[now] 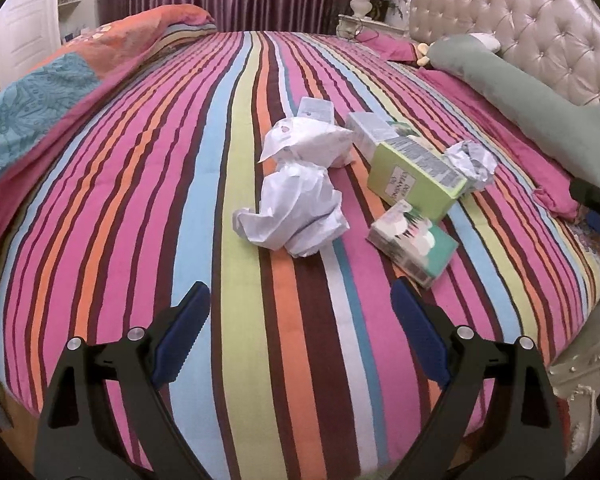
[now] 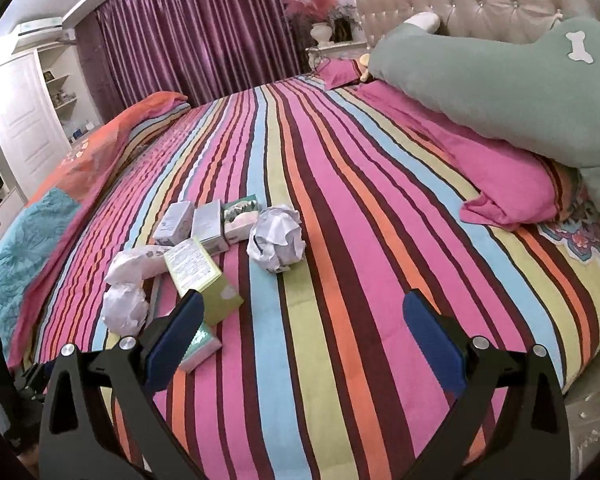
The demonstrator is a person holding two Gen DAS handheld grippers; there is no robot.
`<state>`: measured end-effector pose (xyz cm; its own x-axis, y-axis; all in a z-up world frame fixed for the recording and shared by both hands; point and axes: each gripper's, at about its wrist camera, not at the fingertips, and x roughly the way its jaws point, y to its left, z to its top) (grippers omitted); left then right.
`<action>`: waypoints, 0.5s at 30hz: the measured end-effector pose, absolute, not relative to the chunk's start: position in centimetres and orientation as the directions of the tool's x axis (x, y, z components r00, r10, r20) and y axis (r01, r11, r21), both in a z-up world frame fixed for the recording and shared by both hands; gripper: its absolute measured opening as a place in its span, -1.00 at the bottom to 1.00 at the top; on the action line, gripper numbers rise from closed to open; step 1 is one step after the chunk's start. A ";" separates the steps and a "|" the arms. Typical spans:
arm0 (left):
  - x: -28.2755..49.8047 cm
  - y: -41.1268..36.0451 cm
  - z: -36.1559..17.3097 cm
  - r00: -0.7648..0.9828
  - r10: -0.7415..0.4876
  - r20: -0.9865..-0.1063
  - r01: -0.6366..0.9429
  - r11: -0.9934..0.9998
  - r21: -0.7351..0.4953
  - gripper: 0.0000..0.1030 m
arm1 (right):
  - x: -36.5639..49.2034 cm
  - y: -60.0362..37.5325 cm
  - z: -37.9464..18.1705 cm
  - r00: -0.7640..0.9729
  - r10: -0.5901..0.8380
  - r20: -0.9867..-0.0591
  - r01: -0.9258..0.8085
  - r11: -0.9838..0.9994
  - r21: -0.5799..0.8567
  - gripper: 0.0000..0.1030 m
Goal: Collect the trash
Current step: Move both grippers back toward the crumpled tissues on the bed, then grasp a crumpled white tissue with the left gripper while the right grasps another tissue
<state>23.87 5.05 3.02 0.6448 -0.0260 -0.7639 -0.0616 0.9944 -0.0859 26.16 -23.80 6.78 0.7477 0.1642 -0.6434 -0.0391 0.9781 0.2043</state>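
Trash lies in a cluster on the striped bedspread (image 1: 140, 200). In the left wrist view a large crumpled white paper (image 1: 296, 216) is nearest, with a white wrapper (image 1: 308, 142) behind it, a green box (image 1: 416, 172), a teal patterned box (image 1: 414, 242), two pale boxes (image 1: 370, 130) and a small paper ball (image 1: 472, 164). My left gripper (image 1: 300, 312) is open and empty, short of the crumpled paper. My right gripper (image 2: 300, 320) is open and empty, below the paper ball (image 2: 278, 238). The green box (image 2: 204, 280) sits by its left finger.
A long green plush pillow (image 2: 500, 80) and pink pillows (image 2: 508, 184) lie along the tufted headboard (image 1: 520, 20). A folded orange and teal quilt (image 1: 40, 96) lies at the left. Purple curtains (image 2: 200, 32), a white cabinet (image 2: 16, 120) and a nightstand with flowers (image 1: 364, 12) stand behind.
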 end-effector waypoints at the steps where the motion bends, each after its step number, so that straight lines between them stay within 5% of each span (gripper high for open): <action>1: 24.2 5.1 2.9 0.642 -0.028 -0.766 -0.060 0.994 -0.086 0.73 | 26.6 -23.7 6.6 0.743 0.168 -0.648 -0.041 0.978 0.206 0.85; 15: 29.9 5.5 2.2 0.629 -0.024 -0.777 -0.040 0.997 -0.064 0.73 | 32.6 -21.3 5.4 0.685 0.225 -0.693 -0.102 0.971 0.214 0.85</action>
